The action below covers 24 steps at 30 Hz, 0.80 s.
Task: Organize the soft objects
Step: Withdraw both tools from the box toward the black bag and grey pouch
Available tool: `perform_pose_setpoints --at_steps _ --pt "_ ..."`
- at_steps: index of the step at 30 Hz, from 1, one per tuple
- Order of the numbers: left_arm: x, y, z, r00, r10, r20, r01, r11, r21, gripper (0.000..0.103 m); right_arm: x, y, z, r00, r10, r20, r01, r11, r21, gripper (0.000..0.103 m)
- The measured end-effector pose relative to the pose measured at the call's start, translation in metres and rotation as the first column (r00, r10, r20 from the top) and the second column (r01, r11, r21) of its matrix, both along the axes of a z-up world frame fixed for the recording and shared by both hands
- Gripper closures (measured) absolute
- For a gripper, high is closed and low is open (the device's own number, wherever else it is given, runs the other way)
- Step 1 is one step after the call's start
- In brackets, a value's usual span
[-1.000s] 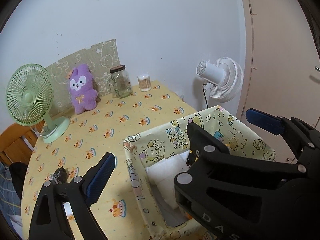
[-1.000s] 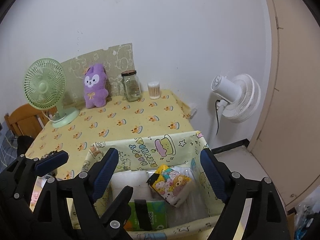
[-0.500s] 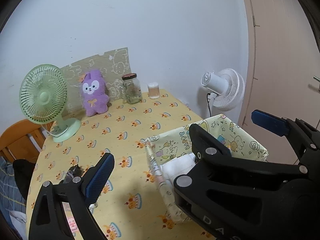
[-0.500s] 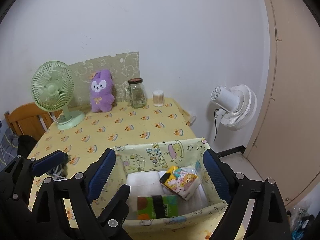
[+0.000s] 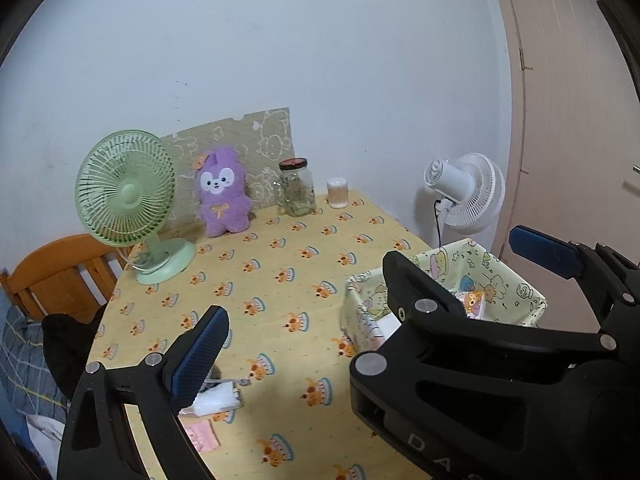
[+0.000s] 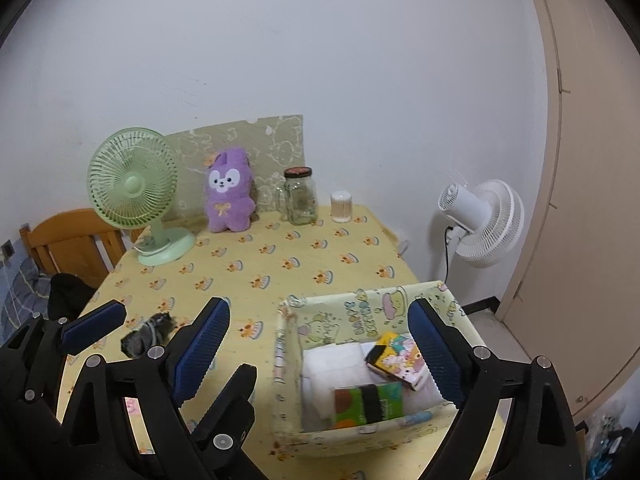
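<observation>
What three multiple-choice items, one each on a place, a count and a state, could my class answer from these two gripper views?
1. Where is the purple plush?
A. in the fabric bin
B. at the table's far edge, between the green fan and the jar
C. on the chair

2. How many fans are in view?
A. one
B. two
C. three

3. What is between the right gripper's fingers?
A. nothing held; they only frame the bin
B. the plush
C. the jar

Answers:
1 B: the plush stands between the green fan and the jar.
2 B: the green fan is on the table, a white fan beside it.
3 A: the jaws are opening, and the bin lies on the table beyond them.
</observation>
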<state>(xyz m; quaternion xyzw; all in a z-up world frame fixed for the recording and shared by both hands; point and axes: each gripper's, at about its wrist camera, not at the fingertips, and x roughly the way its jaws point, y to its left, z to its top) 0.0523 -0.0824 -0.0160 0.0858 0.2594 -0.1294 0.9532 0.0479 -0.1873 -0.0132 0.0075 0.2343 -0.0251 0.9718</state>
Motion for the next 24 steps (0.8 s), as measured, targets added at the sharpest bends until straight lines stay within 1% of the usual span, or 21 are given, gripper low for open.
perform_pose_setpoints --at_steps 2,10,24 --pt "-0.002 0.008 0.002 1.000 0.006 0.007 -0.006 1.000 -0.008 0.005 -0.002 0.007 0.004 1.000 0.002 0.011 -0.002 1.000 -0.003 0.007" --pt "-0.004 0.036 0.003 0.999 0.049 0.018 -0.049 0.998 -0.037 0.005 -0.004 0.036 0.009 0.999 0.044 0.019 -0.044 0.999 -0.003 0.006" --pt "0.003 0.083 -0.010 0.993 0.118 -0.002 -0.118 0.992 -0.053 0.005 0.006 0.082 -0.007 0.992 0.123 -0.011 -0.123 0.992 0.018 0.006"
